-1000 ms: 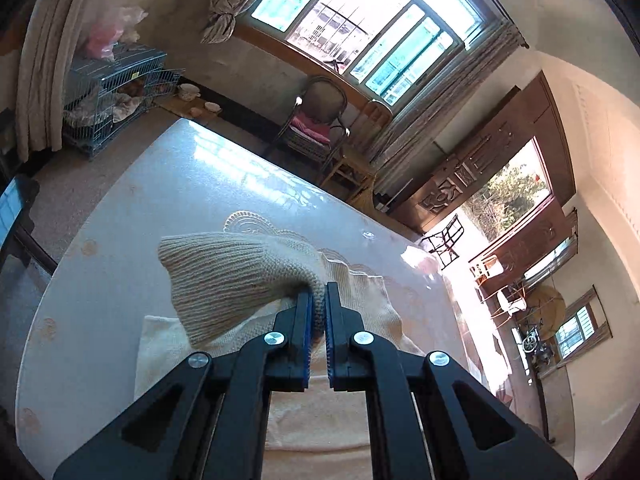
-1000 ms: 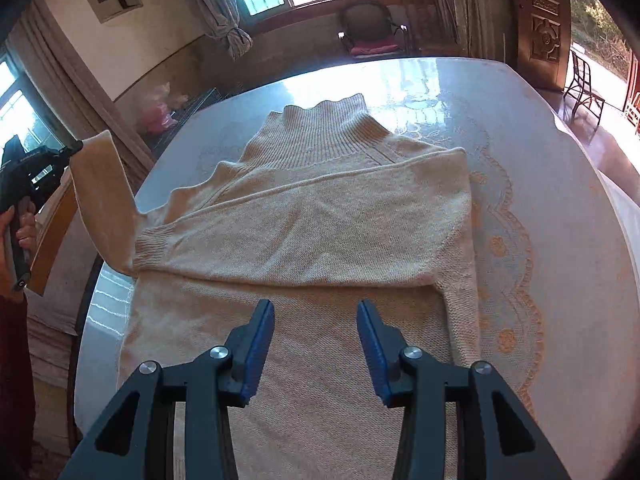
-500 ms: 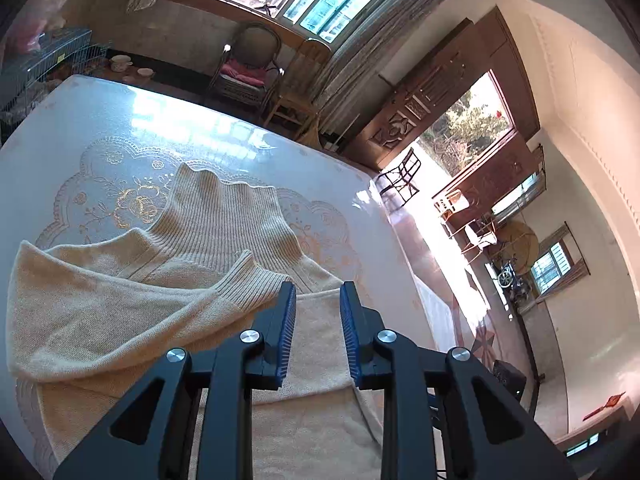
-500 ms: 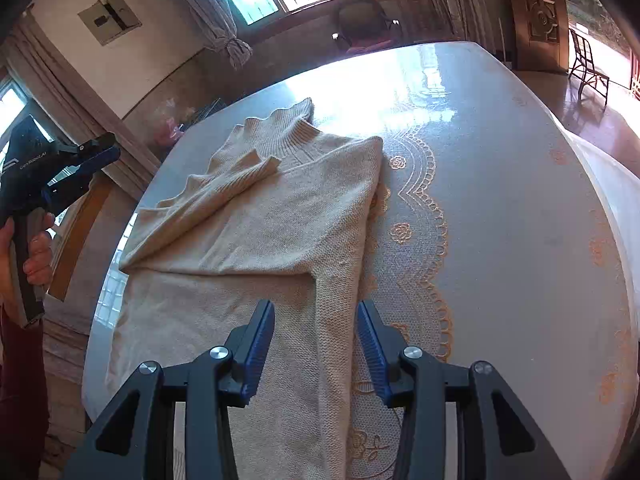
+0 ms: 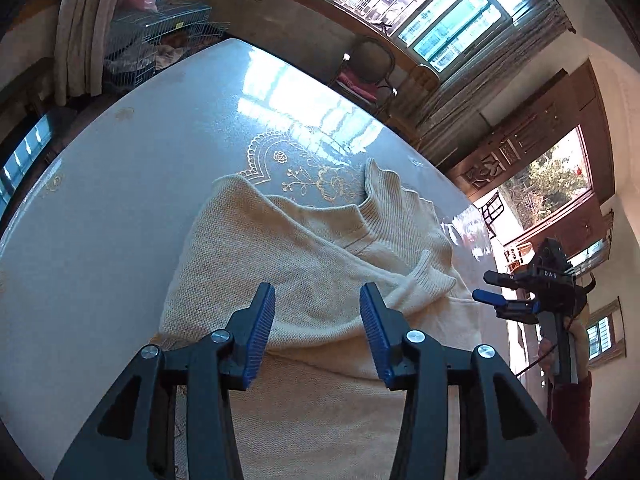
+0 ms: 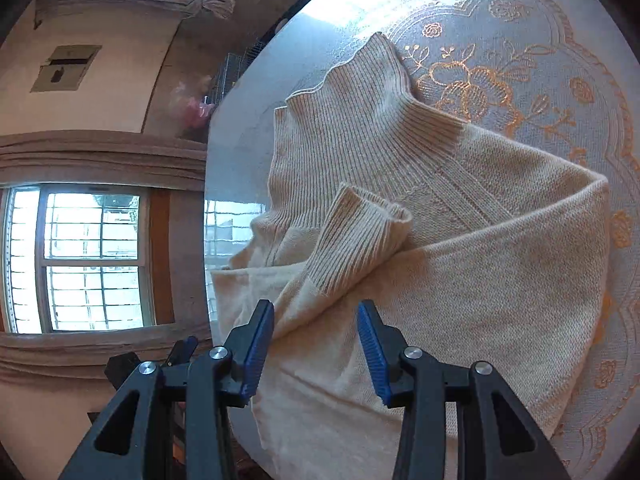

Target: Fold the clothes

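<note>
Sweater (image 5: pixel 320 280) lies flat on the table (image 5: pixel 120 200), both sleeves folded across its body. Left gripper (image 5: pixel 317 336) jaws opening, nothing between. Right gripper (image 6: pixel 316 344) spread, empty, above the cuff (image 6: pixel 352 236).

Sunlit barred window (image 5: pixel 420 12), wooden doors (image 5: pixel 532 152)

Daylight from the windows (image 5: pixel 420 12) at twelve o'clock glared off the bench (image 5: pixel 280 92); fisheye edges curved, darkened.
</note>
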The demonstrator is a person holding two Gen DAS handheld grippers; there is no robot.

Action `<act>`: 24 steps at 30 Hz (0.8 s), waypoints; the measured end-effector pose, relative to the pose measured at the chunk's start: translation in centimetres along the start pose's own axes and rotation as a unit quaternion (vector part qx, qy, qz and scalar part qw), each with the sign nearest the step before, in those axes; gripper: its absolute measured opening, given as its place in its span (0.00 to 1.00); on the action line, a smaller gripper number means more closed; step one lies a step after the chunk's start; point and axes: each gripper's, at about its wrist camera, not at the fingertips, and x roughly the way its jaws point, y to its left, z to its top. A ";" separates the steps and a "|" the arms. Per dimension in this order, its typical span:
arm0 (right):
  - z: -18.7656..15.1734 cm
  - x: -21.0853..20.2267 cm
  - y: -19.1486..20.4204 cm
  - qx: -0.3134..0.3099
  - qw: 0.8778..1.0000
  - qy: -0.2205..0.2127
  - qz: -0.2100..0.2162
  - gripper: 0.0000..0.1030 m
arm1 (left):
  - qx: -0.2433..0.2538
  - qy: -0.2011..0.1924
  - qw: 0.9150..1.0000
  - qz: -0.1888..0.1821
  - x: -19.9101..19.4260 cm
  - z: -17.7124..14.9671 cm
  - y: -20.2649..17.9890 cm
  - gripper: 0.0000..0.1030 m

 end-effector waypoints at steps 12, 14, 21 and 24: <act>6.7 10.0 3.0 0.057 0.972 0.060 -0.218 0.43 | 0.045 0.009 0.997 -0.062 0.9 1.3 1.0 0.45; 6.8 10.9 3.3 0.055 0.967 0.064 -0.242 0.43 | 0.039 0.015 0.996 -0.080 1.1 1.5 1.3 0.45; 4.4 12.1 5.5 -0.034 0.947 0.022 -0.318 0.27 | 0.033 0.018 0.996 -0.087 1.8 1.2 1.9 0.46; 3.1 11.3 4.9 -0.054 0.955 -0.016 -0.291 0.22 | 0.024 0.020 0.996 -0.083 1.8 1.0 2.0 0.46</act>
